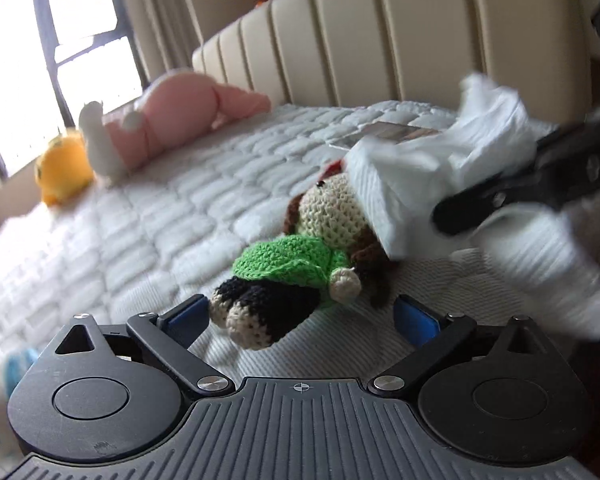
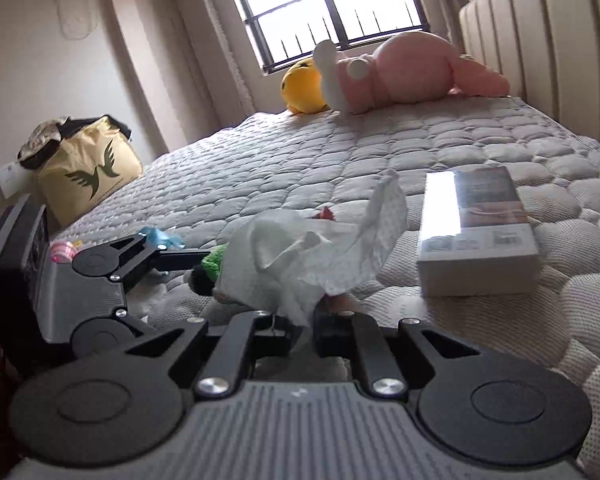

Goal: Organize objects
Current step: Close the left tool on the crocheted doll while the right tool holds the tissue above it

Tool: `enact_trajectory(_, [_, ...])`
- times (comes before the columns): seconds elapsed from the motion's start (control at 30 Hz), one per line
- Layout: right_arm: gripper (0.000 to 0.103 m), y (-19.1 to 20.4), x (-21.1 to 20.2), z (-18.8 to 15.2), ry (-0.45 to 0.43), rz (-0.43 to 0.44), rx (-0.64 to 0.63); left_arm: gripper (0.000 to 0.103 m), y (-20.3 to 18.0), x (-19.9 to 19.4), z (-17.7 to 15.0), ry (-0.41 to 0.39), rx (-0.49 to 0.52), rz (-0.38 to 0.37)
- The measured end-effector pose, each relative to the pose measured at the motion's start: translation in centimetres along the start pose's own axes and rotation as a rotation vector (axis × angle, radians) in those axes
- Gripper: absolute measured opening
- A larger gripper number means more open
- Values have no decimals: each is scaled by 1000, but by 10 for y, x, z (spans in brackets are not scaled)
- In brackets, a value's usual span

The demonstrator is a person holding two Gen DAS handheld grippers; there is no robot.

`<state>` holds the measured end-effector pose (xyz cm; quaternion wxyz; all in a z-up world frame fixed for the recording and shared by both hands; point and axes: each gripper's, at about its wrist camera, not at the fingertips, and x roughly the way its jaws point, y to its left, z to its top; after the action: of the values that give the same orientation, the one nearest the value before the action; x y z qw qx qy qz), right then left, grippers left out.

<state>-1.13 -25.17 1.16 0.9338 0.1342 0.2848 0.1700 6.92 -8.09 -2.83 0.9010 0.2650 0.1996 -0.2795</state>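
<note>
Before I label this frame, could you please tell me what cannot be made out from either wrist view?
- Left wrist view: the crocheted doll in a green top has its face partly covered by the white crumpled tissue.
- Same view: the right gripper is motion-blurred.
- Right wrist view: the tissue hides most of the doll; the flat white box has print too small to read.

tissue overhangs doll; mattress open

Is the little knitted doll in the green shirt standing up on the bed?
No, the knitted doll lies flat on the bed, with a white tissue covering part of its head.
</note>
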Motion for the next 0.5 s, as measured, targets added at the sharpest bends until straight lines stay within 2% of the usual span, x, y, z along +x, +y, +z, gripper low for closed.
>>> enact_trajectory(0.13, [12,-28,-12,-1,-40,-20,89,102,-27,9,0,-80,305,123])
enact_trajectory(0.17, [15,-33,-15,-2,-47,-19,105,103,-33,10,-1,-107,379,146])
enact_trajectory(0.23, [16,-41,-20,-3,-62,-17,136,103,-39,13,2,-137,464,151])
enact_trajectory(0.4, [16,-49,-22,-5,-77,-14,167,103,-41,30,14,-153,576,175])
enact_trajectory(0.43, [16,-49,-23,-5,-77,-12,168,103,-38,34,17,-140,555,167])
enact_trajectory(0.5, [16,-50,-23,-6,-78,-9,171,103,-23,42,24,-84,419,96])
